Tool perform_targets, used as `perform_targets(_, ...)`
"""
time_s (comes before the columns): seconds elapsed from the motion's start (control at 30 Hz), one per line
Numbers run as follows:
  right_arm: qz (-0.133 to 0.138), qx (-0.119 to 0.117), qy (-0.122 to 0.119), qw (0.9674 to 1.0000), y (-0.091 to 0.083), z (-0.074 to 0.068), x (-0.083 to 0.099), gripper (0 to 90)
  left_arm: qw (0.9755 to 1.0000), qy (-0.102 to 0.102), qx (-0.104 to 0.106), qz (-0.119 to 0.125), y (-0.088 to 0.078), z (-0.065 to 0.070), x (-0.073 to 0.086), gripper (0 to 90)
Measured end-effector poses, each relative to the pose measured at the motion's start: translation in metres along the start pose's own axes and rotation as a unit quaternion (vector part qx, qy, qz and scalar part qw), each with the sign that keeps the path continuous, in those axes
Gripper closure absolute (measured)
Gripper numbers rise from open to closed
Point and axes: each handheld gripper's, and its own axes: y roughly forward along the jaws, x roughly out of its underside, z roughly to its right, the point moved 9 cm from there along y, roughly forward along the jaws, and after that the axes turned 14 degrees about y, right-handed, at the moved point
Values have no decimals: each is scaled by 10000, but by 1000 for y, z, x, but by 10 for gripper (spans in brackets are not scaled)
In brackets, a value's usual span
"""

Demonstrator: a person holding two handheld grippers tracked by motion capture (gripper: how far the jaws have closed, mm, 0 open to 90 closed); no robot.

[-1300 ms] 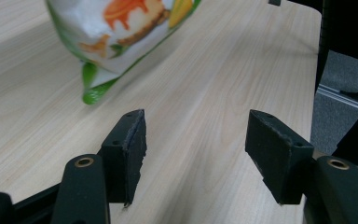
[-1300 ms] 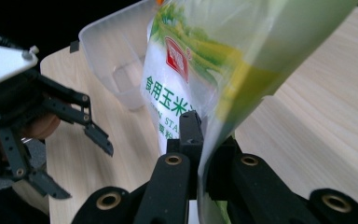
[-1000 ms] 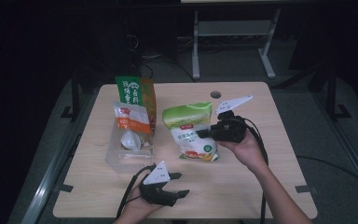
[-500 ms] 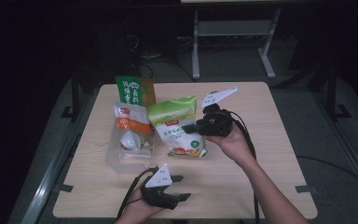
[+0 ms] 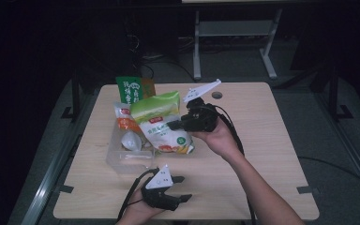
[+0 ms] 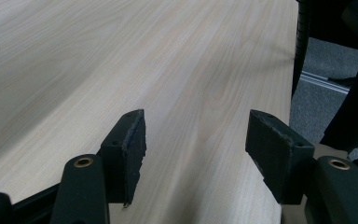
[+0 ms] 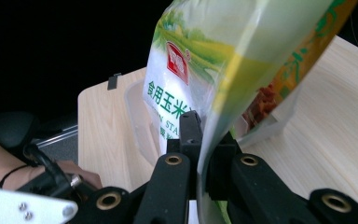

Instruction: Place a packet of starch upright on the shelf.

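Right gripper (image 5: 174, 124) is clamped on the starch bag (image 5: 161, 123), lifted just right of the clear bin (image 5: 122, 157); bag hangs long-axis down. Left gripper (image 5: 182, 188) rests open, empty, near edge.

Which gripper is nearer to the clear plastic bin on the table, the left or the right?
Right. The right gripper, shut on the starch bag, hangs just beside the clear plastic bin, the bag reaching its rim. The left gripper, open, rests apart from the bin near the table's front edge.
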Motion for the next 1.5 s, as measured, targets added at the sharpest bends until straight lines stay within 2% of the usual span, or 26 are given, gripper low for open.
perform_targets(0.23,-17,-98,-50,9999,13,-9,-10,877,10000,49,2,-3,-1,0,0,378)
perform_targets(0.33,-56,-166,-75,9998,23,-14,-15,877,10000,-17,-31,71,-1,0,-1,369)
perform_targets(0.63,-47,-301,-83,9995,44,-17,-23,877,10000,-3,-45,58,-2,0,0,369)
perform_targets(0.87,-54,-399,-115,9991,61,-27,-32,877,9999,17,-61,85,-2,0,0,367)
perform_targets(1.23,-134,-588,-119,9981,89,-39,-37,877,9999,98,-36,27,-2,2,0,364)
perform_targets(1.5,-251,-627,-157,9976,105,-39,-35,877,9999,131,-18,-19,-3,2,1,364)
